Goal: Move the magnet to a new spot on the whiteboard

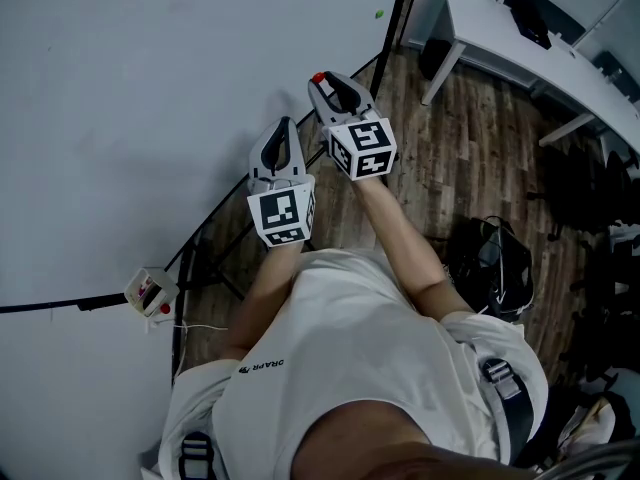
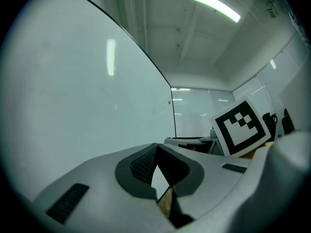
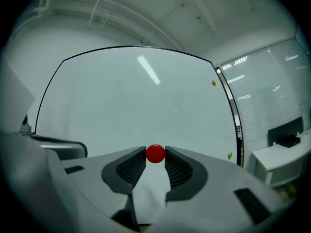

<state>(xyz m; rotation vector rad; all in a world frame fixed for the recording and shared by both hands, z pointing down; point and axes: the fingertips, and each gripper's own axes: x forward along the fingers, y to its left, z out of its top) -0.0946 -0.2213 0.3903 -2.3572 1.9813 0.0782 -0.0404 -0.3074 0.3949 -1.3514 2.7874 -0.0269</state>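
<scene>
The red magnet [image 3: 155,153] was pinched between the tips of the fingers [image 3: 177,168] of the right gripper [image 1: 325,83], close in front of the whiteboard [image 3: 136,101]; whether it touched the board could not be told. The fingers [image 2: 141,165] of the left gripper [image 1: 287,126] were pressed together on nothing, and it was held just beside the right one

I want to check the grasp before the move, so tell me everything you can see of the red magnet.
The red magnet is a small, smooth, glossy round piece, plastic by its look. It sits clamped between the tips of the right gripper, one dark ribbed pad against each side, in front of the whiteboard. Whether its back touches the board cannot be told.
</scene>
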